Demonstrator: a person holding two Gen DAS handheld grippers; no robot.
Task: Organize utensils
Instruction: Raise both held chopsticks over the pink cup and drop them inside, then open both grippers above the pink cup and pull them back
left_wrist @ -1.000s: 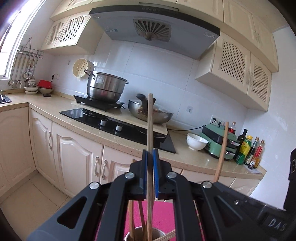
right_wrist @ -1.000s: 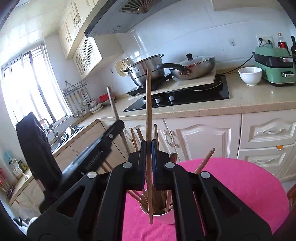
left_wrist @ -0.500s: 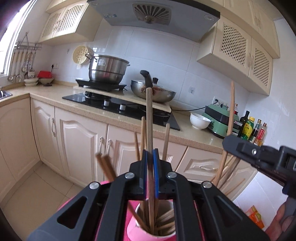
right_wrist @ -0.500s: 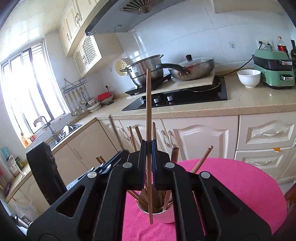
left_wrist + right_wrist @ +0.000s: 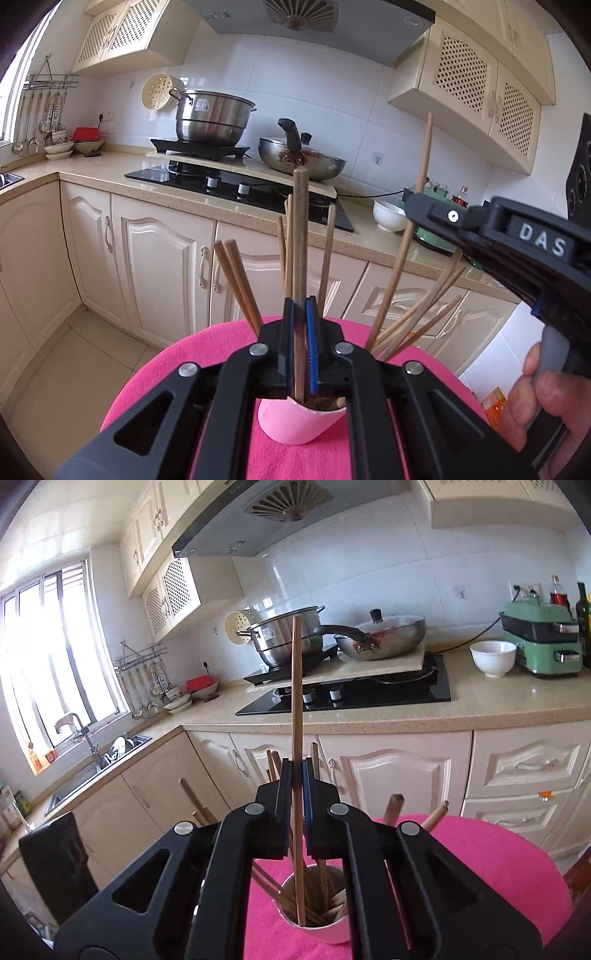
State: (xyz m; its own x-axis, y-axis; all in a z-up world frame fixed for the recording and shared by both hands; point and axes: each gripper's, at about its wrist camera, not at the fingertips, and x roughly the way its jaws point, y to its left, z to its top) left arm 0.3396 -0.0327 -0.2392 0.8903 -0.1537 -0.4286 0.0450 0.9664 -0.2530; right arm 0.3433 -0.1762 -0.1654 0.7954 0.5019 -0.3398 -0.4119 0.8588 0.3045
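Item: left gripper [image 5: 300,325], jaws clamped on one darker wooden chopstick [image 5: 300,236], held close to upright, its lower end down inside the pink cup [image 5: 301,424]. Item: right gripper [image 5: 296,794], jaws clamped on one lighter, thinner chopstick [image 5: 296,701], also near upright, its tip lowered into the same cup [image 5: 325,928], which reads white in the right wrist view. Item: cup, standing on a round bench covered in pink cloth [image 5: 177,354], directly under both grippers. Contents: a bundle of loose wooden chopsticks [image 5: 236,280] fanning outward over the rim, some leaning left, several splayed to the right; an exact count cannot be made, since the gripper bodies hide the cup's mouth in part. Item: person's hand [image 5: 546,406] wrapped around the right gripper's handle, seen at the right edge of the left wrist view. Surroundings, well apart from the bench: kitchen counter [image 5: 498,701] with a black hob [image 5: 369,694], a steel stockpot [image 5: 214,118] and a lidded wok [image 5: 384,638] set on a board over it, a white bowl [image 5: 493,657] beside a green appliance [image 5: 543,642], bottles at the far end, a sink [image 5: 107,760] beneath the window, cream cabinets below and above.
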